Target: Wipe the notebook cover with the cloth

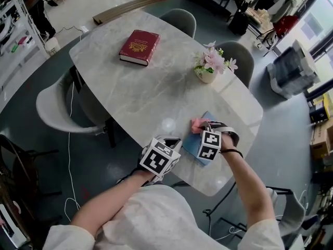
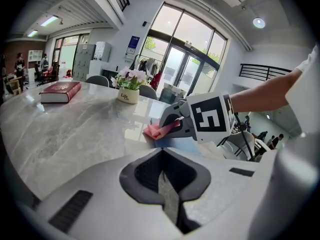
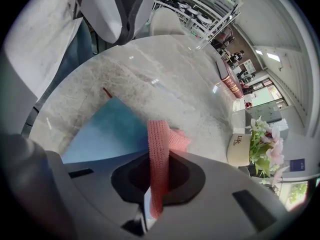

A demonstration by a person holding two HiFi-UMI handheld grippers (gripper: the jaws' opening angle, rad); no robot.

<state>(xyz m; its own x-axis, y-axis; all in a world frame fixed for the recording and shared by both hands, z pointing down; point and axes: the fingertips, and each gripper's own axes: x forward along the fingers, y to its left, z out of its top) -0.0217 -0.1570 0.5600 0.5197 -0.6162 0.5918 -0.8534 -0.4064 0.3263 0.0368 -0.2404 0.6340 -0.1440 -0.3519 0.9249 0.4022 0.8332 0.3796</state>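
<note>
A blue notebook (image 1: pixel 193 150) lies flat near the table's front right edge; in the right gripper view its cover (image 3: pixel 107 129) spreads out below and left of the jaws. My right gripper (image 1: pixel 204 127) is shut on a folded pink cloth (image 3: pixel 159 151), which hangs over the notebook's far corner. The cloth (image 1: pixel 198 124) pokes out past the fingertips. My left gripper (image 1: pixel 167 144) rests just left of the notebook near the table edge, shut with nothing between its jaws. In the left gripper view, the right gripper (image 2: pixel 176 122) with the cloth (image 2: pixel 158 130) shows ahead.
A thick red book (image 1: pixel 139 47) lies at the far end of the marble table (image 1: pixel 140 98). A pot of pink flowers (image 1: pixel 209 66) stands behind the notebook. Grey chairs (image 1: pixel 54 108) surround the table, and its front edge runs right by both grippers.
</note>
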